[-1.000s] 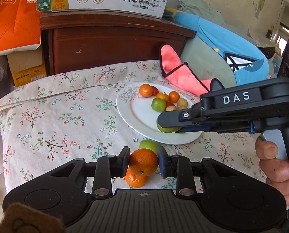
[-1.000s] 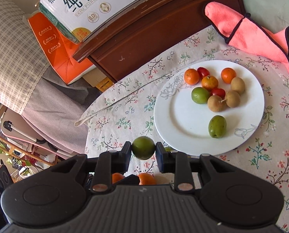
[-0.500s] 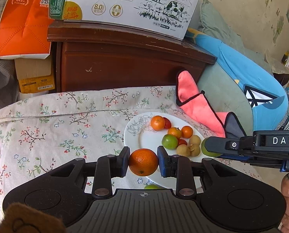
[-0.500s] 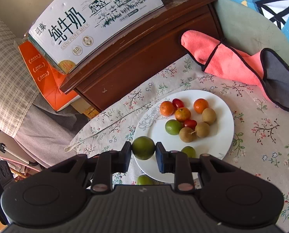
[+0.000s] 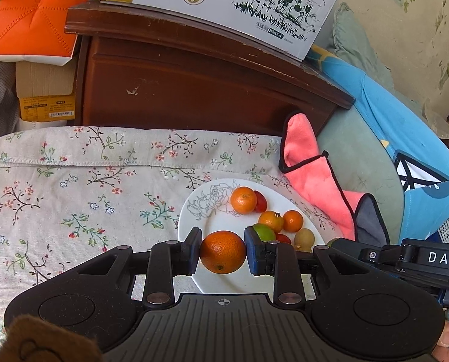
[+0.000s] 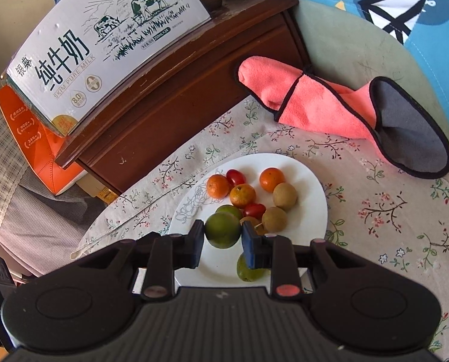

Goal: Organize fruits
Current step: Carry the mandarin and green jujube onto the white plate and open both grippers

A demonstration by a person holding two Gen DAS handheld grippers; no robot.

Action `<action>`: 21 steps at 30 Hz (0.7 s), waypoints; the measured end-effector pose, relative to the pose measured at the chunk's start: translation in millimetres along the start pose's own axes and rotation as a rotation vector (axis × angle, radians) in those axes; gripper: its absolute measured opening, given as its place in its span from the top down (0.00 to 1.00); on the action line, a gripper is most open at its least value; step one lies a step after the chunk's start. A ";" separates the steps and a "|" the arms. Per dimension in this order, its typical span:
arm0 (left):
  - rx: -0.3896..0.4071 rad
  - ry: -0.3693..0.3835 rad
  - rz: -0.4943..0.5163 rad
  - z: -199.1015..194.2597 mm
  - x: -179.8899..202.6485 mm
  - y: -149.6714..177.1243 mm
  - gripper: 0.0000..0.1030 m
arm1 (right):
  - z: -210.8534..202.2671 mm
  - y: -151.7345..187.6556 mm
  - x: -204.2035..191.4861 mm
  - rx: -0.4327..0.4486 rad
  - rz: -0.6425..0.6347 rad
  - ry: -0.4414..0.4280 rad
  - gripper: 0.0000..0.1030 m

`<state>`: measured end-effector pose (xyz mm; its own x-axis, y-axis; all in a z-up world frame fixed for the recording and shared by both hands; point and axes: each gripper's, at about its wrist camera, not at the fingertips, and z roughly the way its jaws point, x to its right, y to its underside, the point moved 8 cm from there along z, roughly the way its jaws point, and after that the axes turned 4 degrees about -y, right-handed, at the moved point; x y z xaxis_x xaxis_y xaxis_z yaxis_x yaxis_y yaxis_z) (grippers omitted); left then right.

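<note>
We grip a mandarin [image 5: 223, 252] in the left gripper [image 5: 223, 253] and a green lime [image 6: 223, 230] in the right gripper [image 6: 223, 235], both at frame centre over the plate [image 6: 312, 181]; released carelessly, either could roll off.

Left gripper [image 5: 223, 252] clamps an orange [image 5: 223, 252] at lower centre, over the white plate [image 5: 200, 208] — small oranges, green fruit, cherry tomatoes on it. Right gripper [image 5: 411, 261] at right edge — grip unclear.

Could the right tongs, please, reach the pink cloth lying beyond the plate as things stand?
Probably not yet: the right tongs are shut on a round green fruit. The pink cloth lies uncovered past the white plate.
</note>
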<state>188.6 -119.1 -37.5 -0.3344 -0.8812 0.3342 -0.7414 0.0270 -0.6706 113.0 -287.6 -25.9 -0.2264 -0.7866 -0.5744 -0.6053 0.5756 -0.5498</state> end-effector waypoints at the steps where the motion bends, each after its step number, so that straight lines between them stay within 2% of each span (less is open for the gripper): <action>1: -0.003 -0.002 -0.003 2.4 0.3 0.7 0.73 | 1.3 0.3 1.8 -0.001 0.007 0.006 0.74; 8: -0.016 -0.008 -0.032 13.2 -1.1 2.7 0.73 | 6.6 1.2 15.2 -0.001 0.043 0.061 0.74; 17: -0.039 -0.007 -0.010 18.3 4.2 9.2 0.70 | 13.0 5.3 33.8 -0.005 0.095 0.126 0.71; 18: -0.036 0.002 -0.014 16.4 5.0 8.6 0.68 | 12.0 4.6 33.9 0.003 0.095 0.128 0.71; 19: -0.031 0.003 -0.018 14.3 5.2 7.5 0.59 | 10.4 3.1 33.2 0.013 0.092 0.126 0.71; 20: -0.022 -0.003 -0.023 11.9 4.8 6.1 0.44 | 9.4 1.6 31.5 0.019 0.084 0.121 0.71; 21: -0.007 -0.014 -0.027 8.5 3.7 3.8 0.38 | 8.0 0.1 29.3 0.028 0.075 0.114 0.70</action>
<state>189.4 -126.2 -44.4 -0.3062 -0.8883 0.3424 -0.7541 0.0069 -0.6567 112.4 -308.7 -47.6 -0.3569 -0.7604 -0.5426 -0.5626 0.6386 -0.5251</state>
